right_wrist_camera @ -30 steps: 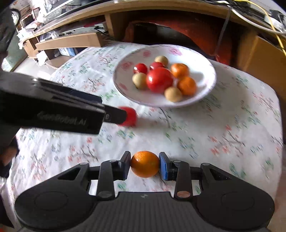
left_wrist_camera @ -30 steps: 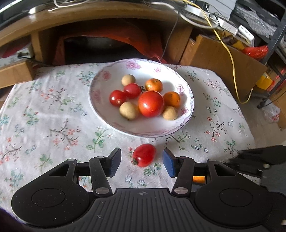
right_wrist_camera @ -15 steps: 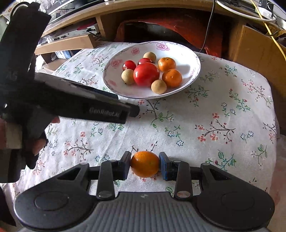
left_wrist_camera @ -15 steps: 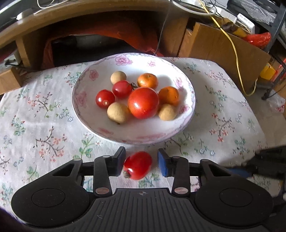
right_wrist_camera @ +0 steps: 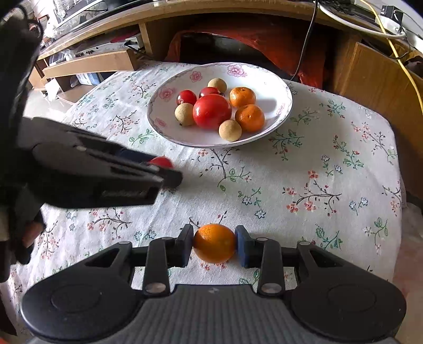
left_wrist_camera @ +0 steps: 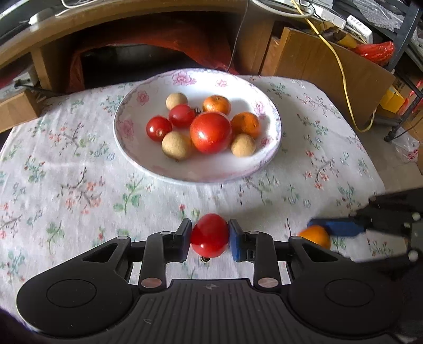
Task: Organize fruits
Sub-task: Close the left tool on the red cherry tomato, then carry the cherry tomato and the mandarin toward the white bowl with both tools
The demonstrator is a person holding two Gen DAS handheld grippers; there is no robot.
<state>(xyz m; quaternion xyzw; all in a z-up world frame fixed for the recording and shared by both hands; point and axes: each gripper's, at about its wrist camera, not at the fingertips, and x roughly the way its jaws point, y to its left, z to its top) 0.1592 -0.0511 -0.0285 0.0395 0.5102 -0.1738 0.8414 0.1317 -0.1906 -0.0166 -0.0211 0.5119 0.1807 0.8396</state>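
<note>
A white floral plate [left_wrist_camera: 132, 148] [right_wrist_camera: 285, 92] sits at the far middle of the table. It holds a large tomato [left_wrist_camera: 210, 132], small tomatoes, mandarins and beige longans. My left gripper [left_wrist_camera: 210, 239] is shut on a small red tomato [left_wrist_camera: 209, 235] in front of the plate; the tomato also shows in the right wrist view [right_wrist_camera: 160, 162]. My right gripper [right_wrist_camera: 214, 244] is shut on an orange mandarin [right_wrist_camera: 214, 246] near the table's front right, and it also shows in the left wrist view [left_wrist_camera: 316, 235].
A floral tablecloth [left_wrist_camera: 68, 182] covers the table. A wooden desk [left_wrist_camera: 132, 23] with a red cloth beneath stands behind. A cardboard panel [left_wrist_camera: 325, 71] and a yellow cable [left_wrist_camera: 341, 68] are at the back right. Shelves [right_wrist_camera: 87, 63] stand at the left.
My left gripper closed on the small red tomato and drew back from the plate with it. My right gripper stayed shut on the mandarin.
</note>
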